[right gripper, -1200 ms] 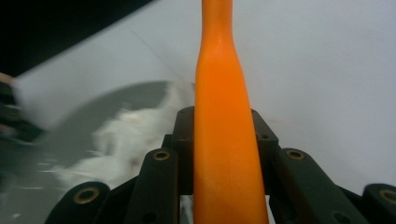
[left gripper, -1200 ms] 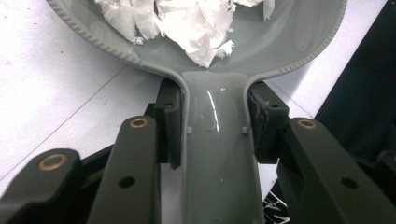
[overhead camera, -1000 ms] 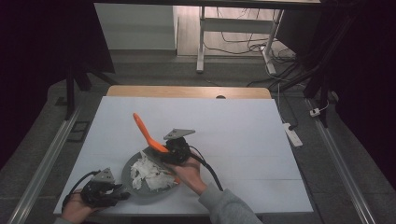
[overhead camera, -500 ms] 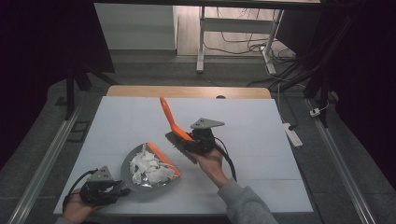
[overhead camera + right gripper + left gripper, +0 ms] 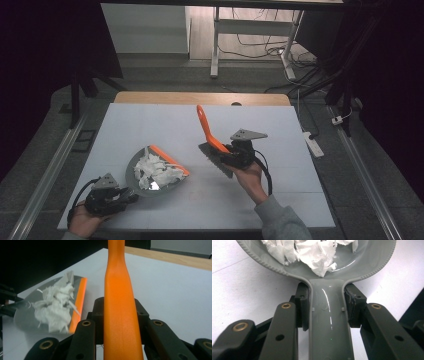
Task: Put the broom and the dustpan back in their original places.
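Nearest the person, at the front left corner of the white-covered bench [image 5: 150,120], the left tool [image 5: 111,199] is clenched on the moulded grey handle of a round grey plastic dustpan with an orange rubber lip [image 5: 156,170]; in the left gripper view its two black pads press the handle's sides just below where the pan [image 5: 317,270] widens. The pan lies flat on the bench, and a heap of torn white paper scraps [image 5: 156,169] rests inside it, mostly toward the orange lip. A little farther in and to the right, well apart from the pan, the right tool [image 5: 235,156] is clenched on the long orange plastic handle of a small hand brush with grey bristles [image 5: 212,142]; the right gripper view shows the handle [image 5: 120,312] rising straight up between the jaws. The brush is held off the surface, its handle slanting up and away and its bristle head low beside the hand. No loose scraps are visible on the bench around the pan, so I judge the sweeping step done and the brush on its way to being put aside. The next move probably calls for laying the brush down on open bench, then lifting the pan level so the light paper does not slide over the lip.
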Motion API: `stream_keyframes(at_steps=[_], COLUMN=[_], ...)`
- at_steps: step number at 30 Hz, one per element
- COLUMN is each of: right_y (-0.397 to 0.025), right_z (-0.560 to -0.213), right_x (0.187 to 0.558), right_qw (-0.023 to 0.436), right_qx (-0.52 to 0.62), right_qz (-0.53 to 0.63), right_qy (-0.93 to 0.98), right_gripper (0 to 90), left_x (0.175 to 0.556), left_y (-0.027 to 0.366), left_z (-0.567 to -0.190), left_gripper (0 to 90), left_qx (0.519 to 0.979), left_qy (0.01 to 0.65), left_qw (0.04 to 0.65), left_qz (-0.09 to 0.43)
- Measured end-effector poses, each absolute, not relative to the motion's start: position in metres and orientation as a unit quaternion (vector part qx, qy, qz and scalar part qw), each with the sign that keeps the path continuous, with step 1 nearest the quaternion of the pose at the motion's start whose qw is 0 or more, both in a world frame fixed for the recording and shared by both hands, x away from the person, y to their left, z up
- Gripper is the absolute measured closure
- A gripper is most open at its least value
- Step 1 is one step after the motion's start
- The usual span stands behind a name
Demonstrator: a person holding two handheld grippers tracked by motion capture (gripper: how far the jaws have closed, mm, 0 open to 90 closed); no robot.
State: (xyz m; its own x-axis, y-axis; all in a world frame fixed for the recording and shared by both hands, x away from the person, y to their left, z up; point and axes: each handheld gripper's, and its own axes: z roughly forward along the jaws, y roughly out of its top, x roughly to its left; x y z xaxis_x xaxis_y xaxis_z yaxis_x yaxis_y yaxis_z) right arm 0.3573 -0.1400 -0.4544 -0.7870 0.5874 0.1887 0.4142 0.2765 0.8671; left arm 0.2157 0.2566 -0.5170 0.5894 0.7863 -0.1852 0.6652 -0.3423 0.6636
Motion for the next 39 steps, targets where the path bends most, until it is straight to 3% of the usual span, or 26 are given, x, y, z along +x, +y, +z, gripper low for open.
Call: stream_keyframes(at_steps=[39], right_y=[-0.253], right_z=[-0.475], right_x=[0.334], right_qw=[0.021], right_qx=[0.361], right_qz=[0.458], right_qy=[0.812], right_gripper=[70.6], left_x=[0.248], left_y=[0.247], left_z=[-0.515], left_gripper=[61.6], left_qx=[0.691], left_qy=[0.622], left_qw=[0.336], left_qz=[0.15])
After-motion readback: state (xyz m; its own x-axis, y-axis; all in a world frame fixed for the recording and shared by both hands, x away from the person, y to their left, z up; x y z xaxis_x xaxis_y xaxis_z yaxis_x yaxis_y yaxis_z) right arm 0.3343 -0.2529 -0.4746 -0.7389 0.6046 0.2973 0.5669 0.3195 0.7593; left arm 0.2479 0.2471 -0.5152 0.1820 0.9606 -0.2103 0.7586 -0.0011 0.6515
